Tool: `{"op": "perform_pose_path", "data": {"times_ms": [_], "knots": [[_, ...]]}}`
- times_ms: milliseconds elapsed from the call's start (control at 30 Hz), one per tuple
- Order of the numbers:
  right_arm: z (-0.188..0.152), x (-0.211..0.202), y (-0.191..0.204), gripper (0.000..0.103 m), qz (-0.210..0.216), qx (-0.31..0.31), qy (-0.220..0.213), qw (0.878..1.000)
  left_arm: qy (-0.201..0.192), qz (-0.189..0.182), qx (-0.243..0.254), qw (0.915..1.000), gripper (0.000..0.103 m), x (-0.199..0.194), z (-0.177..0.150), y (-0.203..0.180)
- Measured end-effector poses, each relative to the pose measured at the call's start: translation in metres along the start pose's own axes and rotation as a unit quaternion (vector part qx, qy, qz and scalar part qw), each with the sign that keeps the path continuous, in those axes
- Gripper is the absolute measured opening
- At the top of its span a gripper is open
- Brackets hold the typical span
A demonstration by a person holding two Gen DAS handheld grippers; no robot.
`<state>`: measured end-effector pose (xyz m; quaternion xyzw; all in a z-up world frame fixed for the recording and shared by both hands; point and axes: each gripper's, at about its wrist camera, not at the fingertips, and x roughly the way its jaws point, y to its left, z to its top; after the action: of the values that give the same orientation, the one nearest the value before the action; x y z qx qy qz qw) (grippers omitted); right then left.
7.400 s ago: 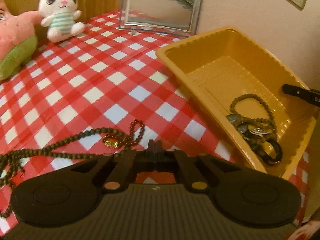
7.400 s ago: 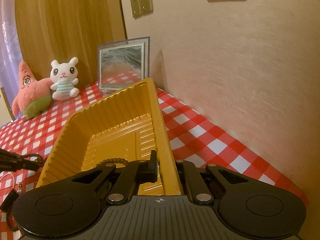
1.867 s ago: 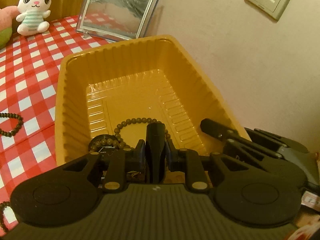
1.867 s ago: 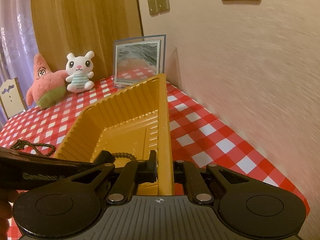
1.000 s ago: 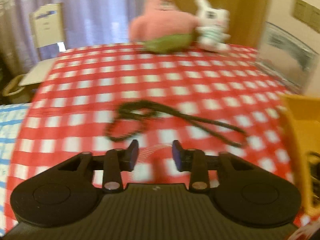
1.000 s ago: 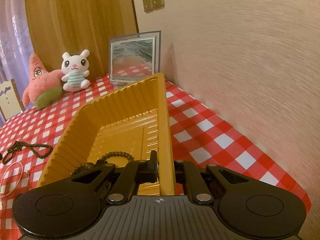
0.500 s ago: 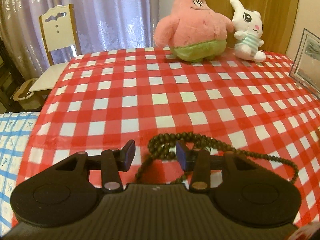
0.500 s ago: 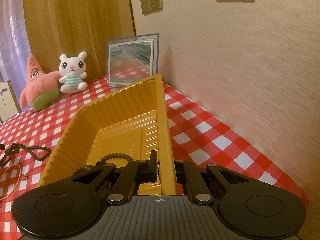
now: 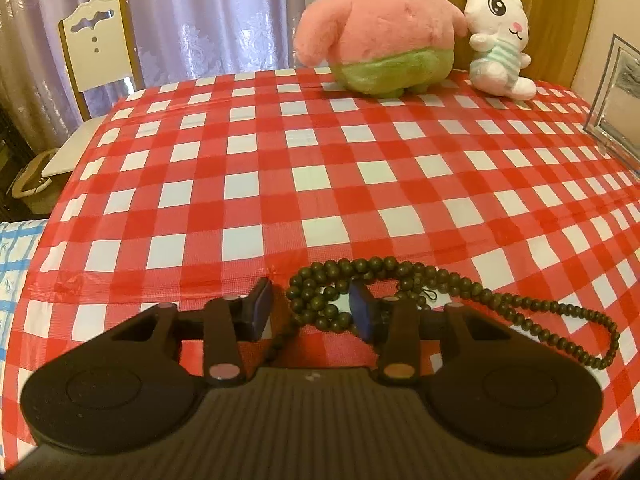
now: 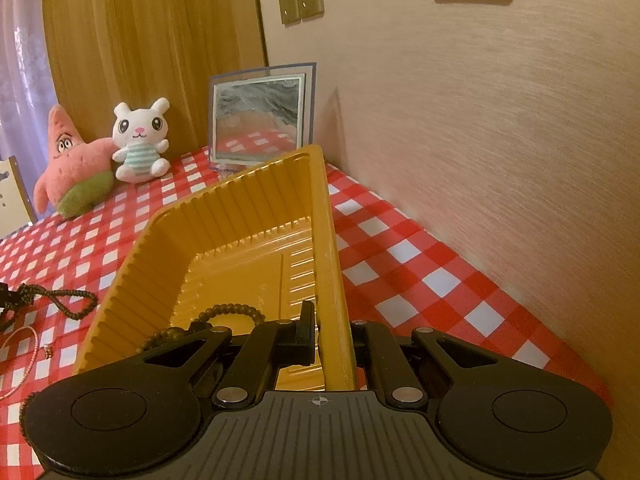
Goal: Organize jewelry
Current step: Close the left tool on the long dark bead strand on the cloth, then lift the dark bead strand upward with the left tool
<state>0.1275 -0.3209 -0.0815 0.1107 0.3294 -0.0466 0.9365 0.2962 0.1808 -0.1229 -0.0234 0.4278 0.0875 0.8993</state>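
Note:
A long dark bead necklace [image 9: 404, 280] lies on the red checked tablecloth; its bunched end sits between the fingers of my open left gripper [image 9: 311, 308], which is low over the cloth. The necklace also shows at the left of the right wrist view [image 10: 60, 298]. My right gripper [image 10: 332, 332] is shut on the right wall of the yellow tray [image 10: 328, 264]. Inside the tray lie a dark bead bracelet [image 10: 232, 312] and other pieces, partly hidden by the gripper. A thin pink bangle [image 10: 20, 338] lies on the cloth left of the tray.
A pink star plush [image 9: 372, 28] and a white bunny plush [image 9: 500, 36] stand at the table's far side, beside a framed picture [image 10: 260, 116]. The wall runs along the table's right edge. A white chair [image 9: 96, 52] stands beyond the far left corner.
My left gripper left the tray, swung left over the table and came down around the bunched end of the bead necklace, jaws open. The right gripper kept its hold on the tray wall.

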Motion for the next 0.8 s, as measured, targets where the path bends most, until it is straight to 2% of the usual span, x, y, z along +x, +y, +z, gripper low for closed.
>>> {"op": "perform_pose_path", "data": {"times_ms": [67, 100, 367, 567, 800], "knots": [[0.0, 0.001, -0.001, 0.006, 0.0, 0.0, 0.002, 1.0, 0.002, -0.007, 0.004, 1.0, 0.01, -0.002, 0.0, 0.0], [0.0, 0.002, -0.001, 0.006, 0.0, 0.0, 0.002, 1.0, 0.004, -0.011, 0.004, 0.9999, 0.007, -0.002, 0.0, 0.001], [0.0, 0.003, -0.004, 0.006, 0.001, 0.005, 0.005, 1.0, 0.015, -0.031, -0.001, 0.9994, 0.006, -0.02, -0.007, 0.001], [-0.001, 0.002, -0.002, 0.006, 0.0, 0.003, 0.003, 1.0, -0.029, -0.053, -0.005, 0.9982, 0.006, -0.069, 0.001, 0.001], [0.0, -0.002, 0.001, 0.006, 0.005, 0.0, -0.003, 1.0, -0.092, -0.079, 0.005, 0.9926, 0.006, -0.136, 0.024, -0.005]]}}
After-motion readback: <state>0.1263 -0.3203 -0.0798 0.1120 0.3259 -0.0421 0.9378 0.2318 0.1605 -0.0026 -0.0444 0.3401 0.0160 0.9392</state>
